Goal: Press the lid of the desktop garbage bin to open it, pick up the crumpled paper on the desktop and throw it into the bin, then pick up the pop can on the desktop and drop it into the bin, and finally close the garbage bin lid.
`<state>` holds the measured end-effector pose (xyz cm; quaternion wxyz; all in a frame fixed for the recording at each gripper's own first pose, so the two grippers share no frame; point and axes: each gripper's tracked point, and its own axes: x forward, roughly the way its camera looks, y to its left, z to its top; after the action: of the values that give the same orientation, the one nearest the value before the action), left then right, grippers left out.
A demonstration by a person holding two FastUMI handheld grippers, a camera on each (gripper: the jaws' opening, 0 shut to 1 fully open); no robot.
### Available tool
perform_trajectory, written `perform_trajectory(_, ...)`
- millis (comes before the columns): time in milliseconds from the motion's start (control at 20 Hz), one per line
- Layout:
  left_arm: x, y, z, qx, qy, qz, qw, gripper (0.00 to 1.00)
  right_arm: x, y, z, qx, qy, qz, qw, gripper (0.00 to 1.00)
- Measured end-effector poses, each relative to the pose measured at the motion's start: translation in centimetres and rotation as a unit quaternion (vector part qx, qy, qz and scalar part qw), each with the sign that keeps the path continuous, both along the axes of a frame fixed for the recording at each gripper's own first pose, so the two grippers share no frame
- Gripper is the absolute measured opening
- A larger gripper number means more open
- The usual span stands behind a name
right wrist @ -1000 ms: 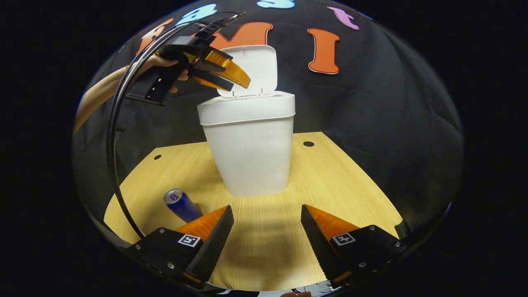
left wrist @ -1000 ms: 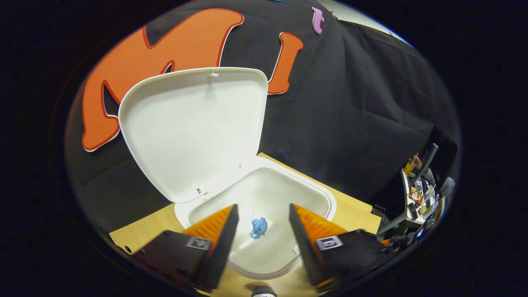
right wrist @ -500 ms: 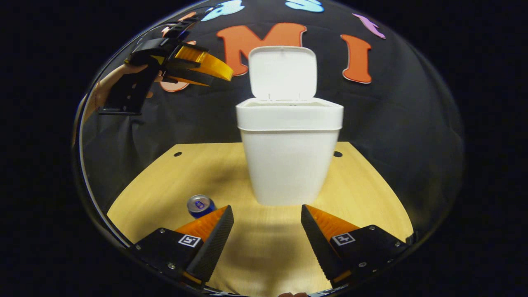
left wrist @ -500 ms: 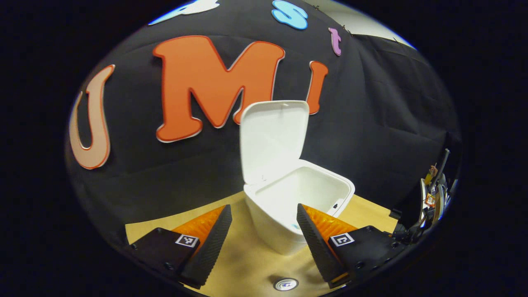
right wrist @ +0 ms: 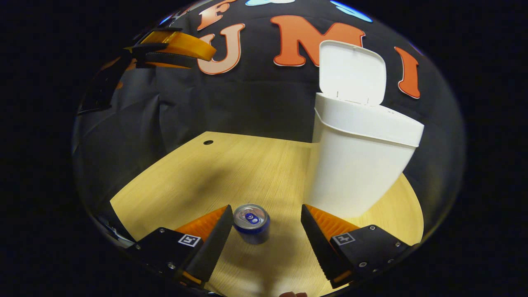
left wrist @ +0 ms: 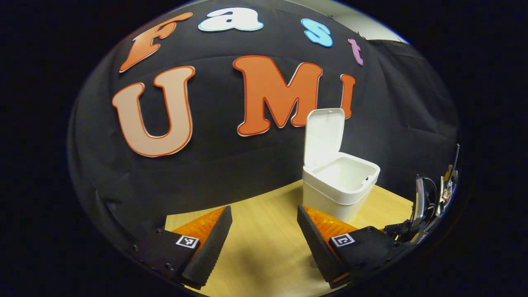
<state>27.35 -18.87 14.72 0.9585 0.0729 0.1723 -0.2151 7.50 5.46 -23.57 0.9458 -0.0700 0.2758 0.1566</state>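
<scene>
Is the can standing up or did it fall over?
Standing up. In the right gripper view the pop can sits on the table with its round top and pull tab facing up.

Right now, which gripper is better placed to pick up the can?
The right gripper. Its open fingers stand either side of the upright can on the table. The left gripper hangs high, away from the can.

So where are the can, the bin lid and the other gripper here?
can [right wrist: 251, 217]: right gripper view, its silver top.
lid [right wrist: 352, 72]: right gripper view, its inner face, standing open.
left gripper [right wrist: 187, 53]: right gripper view, between its fingertips.
</scene>
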Motion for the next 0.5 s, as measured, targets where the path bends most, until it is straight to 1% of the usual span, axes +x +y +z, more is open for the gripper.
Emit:
perform_trajectory(200,-1.3,5.1,-0.7,0.001,0.001,0.036,0.999,1.00,0.7,0.8,-1.9,-0.024,0.007,0.000,1.000,1.00)
perform_trajectory(500,-2.6,9.5,-0.4,0.003,-0.015,0.077,0.997,1.00,1.5,1.8,-5.0,-0.038,0.030,0.001,0.999,1.00)
